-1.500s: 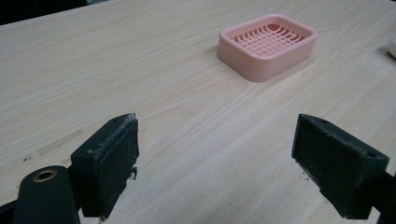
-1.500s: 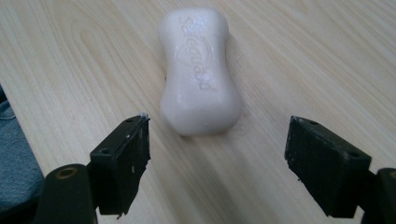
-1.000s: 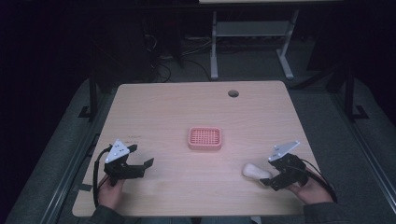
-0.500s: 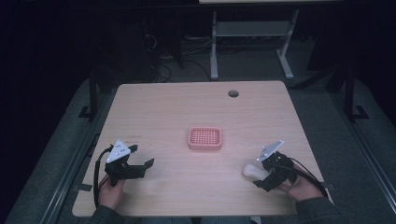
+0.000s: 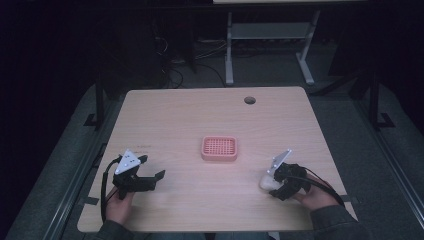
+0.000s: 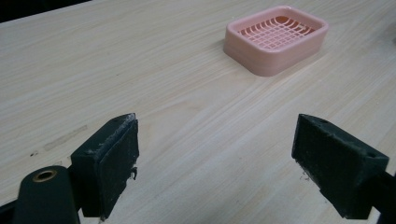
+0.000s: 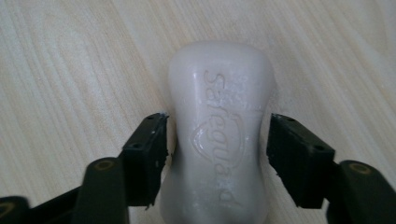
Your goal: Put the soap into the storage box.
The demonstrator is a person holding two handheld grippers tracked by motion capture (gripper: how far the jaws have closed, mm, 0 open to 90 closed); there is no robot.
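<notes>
A white bar of soap [image 7: 219, 107] with raised lettering lies flat on the wooden table [image 5: 200, 115], near its front right. My right gripper [image 7: 217, 144] straddles the bar's waist; its jaws have just been closing and both pads now touch the bar's sides. From above, the soap [image 5: 266, 182] pokes out at the left of the right gripper [image 5: 271, 184]. A pink slotted soap dish [image 5: 219, 156] sits empty at the table's middle. My left gripper [image 5: 153, 166] rests open at the front left, aimed toward the dish [image 6: 261, 63], with nothing between its jaws [image 6: 215, 154].
A round cable hole [image 5: 249, 100] is in the table's far right part. Behind the table, a white-legged frame [image 5: 265, 45] stands on the dark floor among cables. Bare wood lies between both grippers and the dish.
My right gripper has slid a little left and down over the soap, and its jaws have come in from wide apart to the bar's sides. The left gripper has stayed put.
</notes>
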